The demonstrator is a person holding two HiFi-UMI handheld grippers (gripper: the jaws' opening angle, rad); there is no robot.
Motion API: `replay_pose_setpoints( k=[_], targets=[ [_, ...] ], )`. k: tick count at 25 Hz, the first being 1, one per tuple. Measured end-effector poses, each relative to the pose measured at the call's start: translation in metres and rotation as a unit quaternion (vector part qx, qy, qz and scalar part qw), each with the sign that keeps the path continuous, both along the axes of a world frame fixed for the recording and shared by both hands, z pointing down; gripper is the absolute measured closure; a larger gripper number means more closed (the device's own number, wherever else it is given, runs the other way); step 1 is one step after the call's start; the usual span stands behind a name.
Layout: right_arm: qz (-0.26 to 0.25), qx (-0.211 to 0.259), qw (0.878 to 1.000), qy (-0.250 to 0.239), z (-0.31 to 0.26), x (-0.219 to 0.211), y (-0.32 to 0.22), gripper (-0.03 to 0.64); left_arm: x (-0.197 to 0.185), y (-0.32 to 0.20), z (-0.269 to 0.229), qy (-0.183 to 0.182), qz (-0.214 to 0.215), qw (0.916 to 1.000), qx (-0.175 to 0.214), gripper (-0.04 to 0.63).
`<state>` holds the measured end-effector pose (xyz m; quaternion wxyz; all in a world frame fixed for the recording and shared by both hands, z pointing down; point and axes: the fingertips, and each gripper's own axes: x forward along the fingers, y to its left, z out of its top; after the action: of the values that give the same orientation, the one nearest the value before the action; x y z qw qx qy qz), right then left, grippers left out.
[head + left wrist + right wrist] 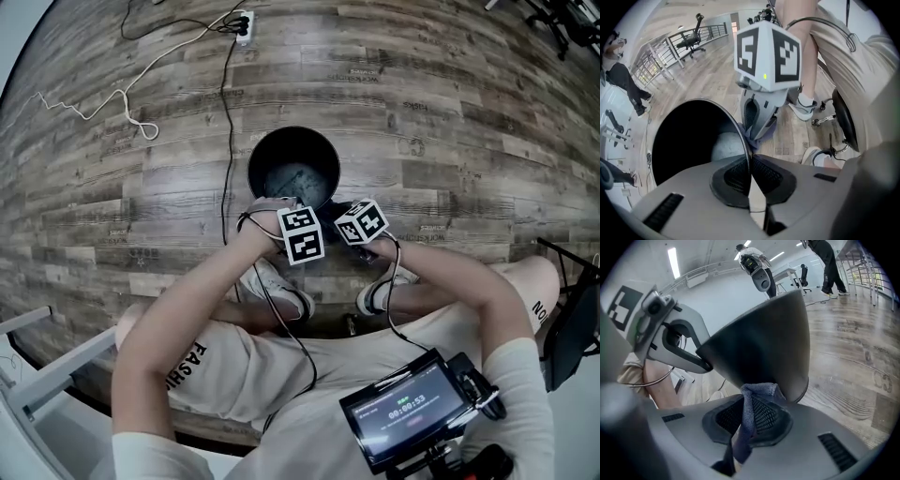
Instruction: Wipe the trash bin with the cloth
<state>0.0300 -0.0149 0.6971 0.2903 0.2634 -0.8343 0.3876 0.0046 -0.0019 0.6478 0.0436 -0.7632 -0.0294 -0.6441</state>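
Fingers of the left gripper [750, 164] clamp the rim of the bin [764, 348]; the right gripper [752, 416] pinches the cloth [761, 391] against its wall. Hard rubbing could tip the bin.

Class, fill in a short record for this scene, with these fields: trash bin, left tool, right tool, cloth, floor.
trash bin: black, round, open at the top, standing on the floor
left tool: shut on the trash bin's thin rim
right tool: shut on the cloth
cloth: blue-grey, bunched, apparently against the trash bin's outer wall
floor: wood planks, with cables lying across it
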Motion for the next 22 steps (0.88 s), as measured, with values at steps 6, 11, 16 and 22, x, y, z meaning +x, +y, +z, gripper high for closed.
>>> replay_pose_setpoints(
  k=[6,11,16,22],
  targets=[
    [-0.001,-0.004,1.000,0.028,0.047,-0.004,-0.001,0.583,0.004,-0.004,0.000,0.004,-0.024,0.9997,-0.003,0.574],
    [0.005,0.007,0.999,0.049,0.086,-0.007,-0.003,0.583,0.006,-0.007,0.000,0.007,-0.040,0.9991,-0.009,0.575],
    [0.030,0.000,0.997,0.071,0.118,-0.007,-0.005,0.583,0.009,-0.009,0.000,0.006,-0.061,0.9981,-0.011,0.575],
    [0.073,-0.003,0.995,0.069,0.123,-0.006,-0.008,0.583,0.015,-0.016,-0.001,0.008,-0.142,0.9891,-0.039,0.574]
  ],
)
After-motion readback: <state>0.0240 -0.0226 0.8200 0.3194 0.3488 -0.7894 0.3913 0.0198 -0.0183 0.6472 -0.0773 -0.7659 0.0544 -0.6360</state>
